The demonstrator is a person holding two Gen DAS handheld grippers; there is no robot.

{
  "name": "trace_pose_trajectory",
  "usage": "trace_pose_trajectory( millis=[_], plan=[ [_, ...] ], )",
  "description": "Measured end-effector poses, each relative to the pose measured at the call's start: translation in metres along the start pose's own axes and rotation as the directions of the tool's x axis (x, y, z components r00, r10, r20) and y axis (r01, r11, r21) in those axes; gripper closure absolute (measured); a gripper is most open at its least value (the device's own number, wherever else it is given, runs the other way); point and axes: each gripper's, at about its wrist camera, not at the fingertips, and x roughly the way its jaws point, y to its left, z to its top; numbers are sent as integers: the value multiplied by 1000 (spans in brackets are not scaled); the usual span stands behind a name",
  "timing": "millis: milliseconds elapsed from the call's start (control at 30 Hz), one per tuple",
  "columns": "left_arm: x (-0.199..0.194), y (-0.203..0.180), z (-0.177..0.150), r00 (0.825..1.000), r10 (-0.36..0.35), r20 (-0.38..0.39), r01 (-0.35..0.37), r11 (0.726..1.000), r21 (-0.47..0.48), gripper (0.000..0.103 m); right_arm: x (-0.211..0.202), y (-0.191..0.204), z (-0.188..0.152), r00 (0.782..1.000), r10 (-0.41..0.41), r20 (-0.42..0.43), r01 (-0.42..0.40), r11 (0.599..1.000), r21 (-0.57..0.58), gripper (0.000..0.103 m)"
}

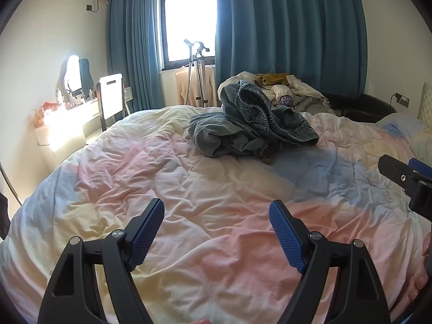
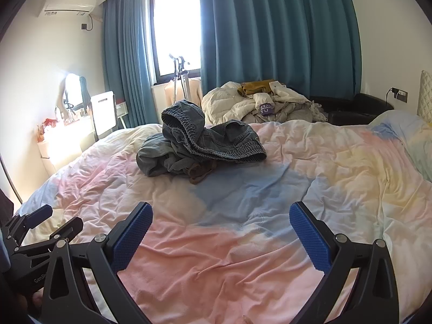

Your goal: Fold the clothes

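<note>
The left gripper (image 1: 217, 213) hovers low over the duvet (image 1: 189, 189), its two blue-padded fingers (image 1: 147, 232) spread wide with nothing between them, pointing toward 12 o'clock across the bed. At the 3 o'clock edge of the left wrist view the right gripper (image 1: 410, 172) shows from the side, beside it and level with it; fingertips of the person's hand (image 1: 421, 278) show at about 4 o'clock.

The right gripper (image 2: 220, 216) is likewise released, its pads (image 2: 310, 237) far apart and empty, aimed the same way above the pink and blue patches of the duvet (image 2: 270, 202). The left gripper (image 2: 54, 221) appears at 8 o'clock in the right wrist view, close beside it.

The denim garment (image 1: 251, 127) lies crumpled in a heap on the duvet, well apart from both grippers: at about 12 o'clock in the left view and 11 o'clock in the right view (image 2: 199, 140). Its long axis runs roughly from 9 to 3 o'clock across the bed. An elasticated, ribbed waistband (image 2: 186, 129) arches up at the top of the heap, its opening facing the cameras. A brown strap-like piece (image 2: 199, 172) pokes out under the near edge.

Beyond the bed, at 12 to 1 o'clock, a pile of pale clothing (image 2: 256, 105) rests before the blue curtains (image 2: 270, 32).
</note>
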Motion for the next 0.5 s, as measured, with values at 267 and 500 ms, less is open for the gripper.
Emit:
trace_pose_trajectory(
  millis=[267,500],
  plan=[
    [-1,-6,0,1000,3,5,-3,1000,13,21,-6,-1,2,1000,-5,3,5,1000,6,0],
    [-2,0,0,1000,-29,10,29,1000,5,21,1,0,-1,1000,-16,-16,16,1000,1,0]
  ],
)
